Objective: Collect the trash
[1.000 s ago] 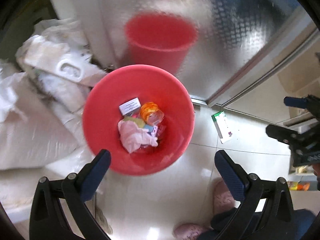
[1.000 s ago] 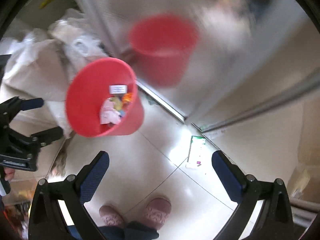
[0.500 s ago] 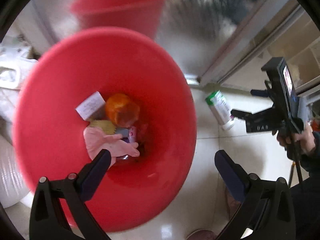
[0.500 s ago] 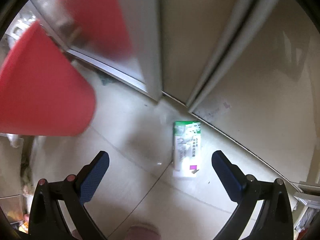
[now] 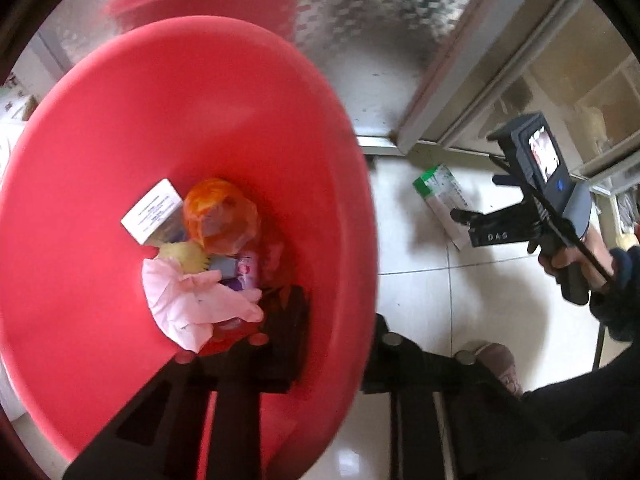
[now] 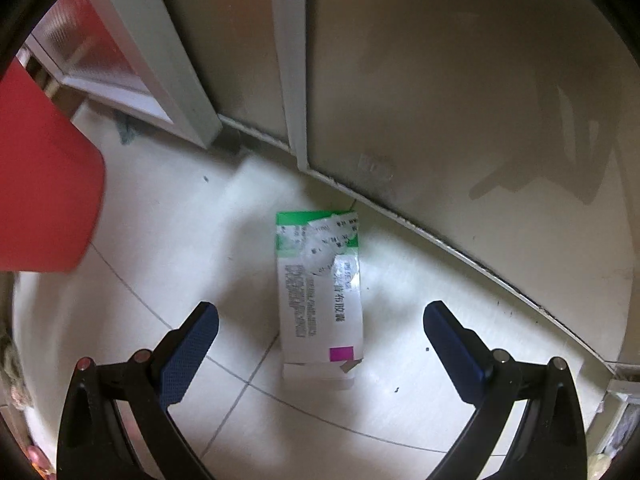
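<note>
The left tongs (image 5: 340, 344) pinch the bucket (image 5: 120, 120) rim; the right tongs (image 6: 320, 344), wide open and empty, may slide the flat box (image 6: 320, 292) between them away.

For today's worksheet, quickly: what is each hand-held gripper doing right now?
Left hand-held gripper: closed on the rim of the red bucket.
Right hand-held gripper: open, holding nothing, over the green-and-white box.

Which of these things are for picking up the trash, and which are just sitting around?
For the job:
- red bin, gripped at its rim by the left gripper
- green and white box on the floor
- right gripper, open over the box
- trash in the bin: pink glove, orange wrapper, white card

Just lying about:
- metal door
- pink slipper
</note>
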The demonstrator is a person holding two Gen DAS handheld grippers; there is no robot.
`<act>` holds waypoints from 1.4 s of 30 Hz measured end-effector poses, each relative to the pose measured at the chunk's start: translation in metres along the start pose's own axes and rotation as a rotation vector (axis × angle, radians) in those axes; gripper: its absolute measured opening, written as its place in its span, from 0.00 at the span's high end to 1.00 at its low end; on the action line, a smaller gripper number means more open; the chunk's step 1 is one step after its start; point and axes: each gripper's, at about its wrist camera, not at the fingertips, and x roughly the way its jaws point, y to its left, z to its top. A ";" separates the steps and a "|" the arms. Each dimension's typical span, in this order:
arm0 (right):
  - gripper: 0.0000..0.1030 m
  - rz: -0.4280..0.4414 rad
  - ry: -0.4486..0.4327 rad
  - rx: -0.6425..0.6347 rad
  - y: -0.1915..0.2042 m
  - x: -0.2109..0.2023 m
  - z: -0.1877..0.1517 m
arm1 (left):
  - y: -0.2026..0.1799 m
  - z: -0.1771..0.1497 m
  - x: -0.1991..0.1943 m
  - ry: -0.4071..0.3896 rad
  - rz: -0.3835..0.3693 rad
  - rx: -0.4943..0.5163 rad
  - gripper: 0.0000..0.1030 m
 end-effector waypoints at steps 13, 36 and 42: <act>0.03 -0.009 0.022 0.050 0.018 0.052 0.001 | 0.005 -0.009 -0.009 -0.044 0.005 0.008 0.94; 0.46 0.208 -0.138 -0.209 0.084 -0.109 0.039 | 0.011 -0.010 -0.004 -0.062 0.000 -0.011 0.93; 0.46 0.257 -0.262 -0.352 0.107 -0.188 0.064 | 0.006 -0.017 -0.006 -0.060 0.022 0.020 0.93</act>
